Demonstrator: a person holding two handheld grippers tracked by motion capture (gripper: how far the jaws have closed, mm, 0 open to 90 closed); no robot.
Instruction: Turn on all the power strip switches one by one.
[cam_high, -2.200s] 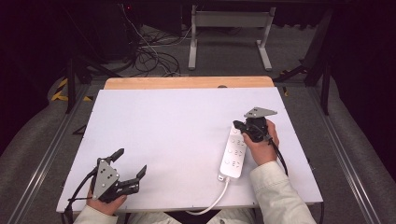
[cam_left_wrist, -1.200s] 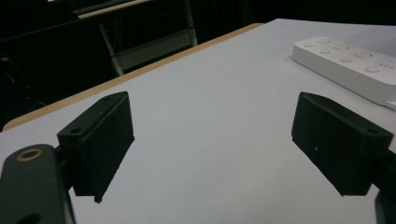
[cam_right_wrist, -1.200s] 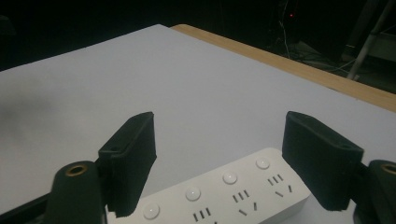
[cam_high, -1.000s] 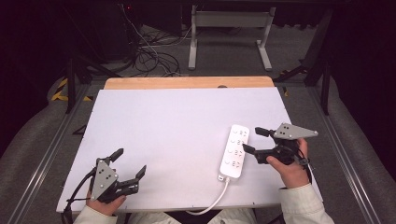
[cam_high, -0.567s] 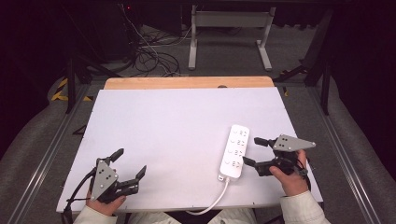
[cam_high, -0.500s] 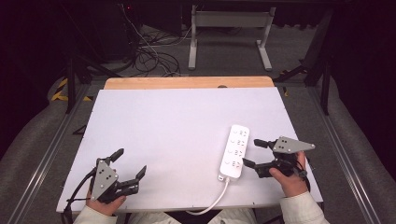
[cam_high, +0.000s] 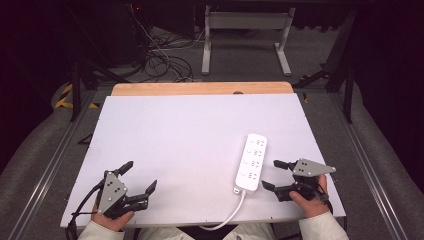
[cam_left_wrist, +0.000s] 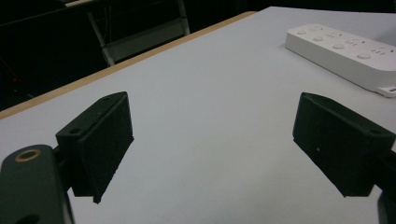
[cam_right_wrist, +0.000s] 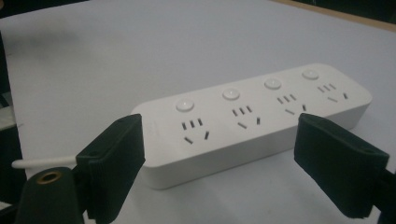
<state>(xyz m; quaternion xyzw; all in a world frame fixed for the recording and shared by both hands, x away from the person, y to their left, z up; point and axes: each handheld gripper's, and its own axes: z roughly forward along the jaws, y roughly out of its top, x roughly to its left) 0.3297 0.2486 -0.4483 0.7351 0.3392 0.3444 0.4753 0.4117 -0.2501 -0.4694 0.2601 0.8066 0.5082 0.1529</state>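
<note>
At about 5 o'clock on the white surface (cam_high: 190, 140), the white power strip (cam_high: 252, 161) lies flat, its long axis running from roughly 6 to 12 o'clock with a slight lean toward 1 o'clock. Its cord end points at 6 o'clock, toward the person, and the white cord (cam_high: 227, 217) curls off over the near edge; the free rounded end points away. The 4 sockets and 4 round buttons face up. Just beside it, at its 3 o'clock, the right tongs (cam_high: 272, 175) rest with jaws spread wide and nothing between them, having just finished opening; the right gripper view shows the strip lying broadside ahead of the 2 pads, apart from them. The left tongs (cam_high: 137, 179) sit at 7 o'clock on the surface, well apart from the strip, also open and empty. My judgement of the risks: jaws closing across the strip's length rather than its width would likely fail to span it and shove it sideways; a pad could press 1 of the buttons; and the cord hanging over the edge could drag or swing the strip when it is lifted.
</note>
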